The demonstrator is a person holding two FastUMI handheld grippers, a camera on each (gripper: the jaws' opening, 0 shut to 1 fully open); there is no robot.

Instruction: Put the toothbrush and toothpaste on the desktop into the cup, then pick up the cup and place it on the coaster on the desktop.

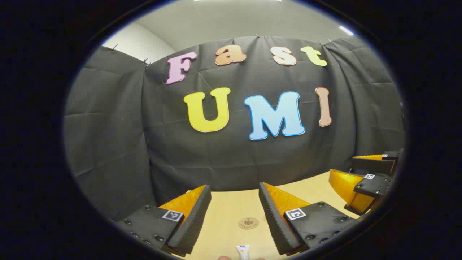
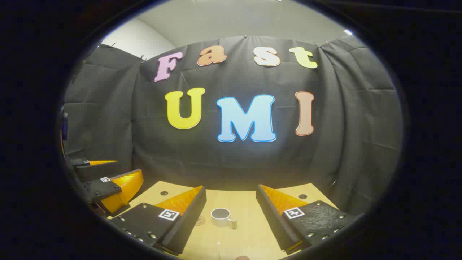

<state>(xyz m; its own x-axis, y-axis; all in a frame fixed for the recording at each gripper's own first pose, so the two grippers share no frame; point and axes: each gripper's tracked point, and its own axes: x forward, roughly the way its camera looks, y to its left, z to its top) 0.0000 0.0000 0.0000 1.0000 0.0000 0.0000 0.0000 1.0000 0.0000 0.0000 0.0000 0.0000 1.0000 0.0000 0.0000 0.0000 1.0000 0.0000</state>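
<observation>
In the left gripper view my left gripper [image 1: 234,191] stands open above the wooden desktop [image 1: 231,209] with nothing between its fingers. A round brown coaster [image 1: 248,222] lies on the desk between them, and the end of a white toothpaste tube [image 1: 243,252] shows nearer, at the bottom edge. In the right gripper view my right gripper [image 2: 231,191] is open and empty too. A white cup [image 2: 221,216] with a handle stands upright between its fingers. A thin white toothbrush [image 2: 218,248] lies in front of the cup.
The black cloth wall closes off the back of the desk. The right gripper [image 1: 364,180] shows at the far right of the left gripper view, and the left gripper [image 2: 108,182] at the far left of the right gripper view. Small dark holes [image 2: 164,193] mark the desktop.
</observation>
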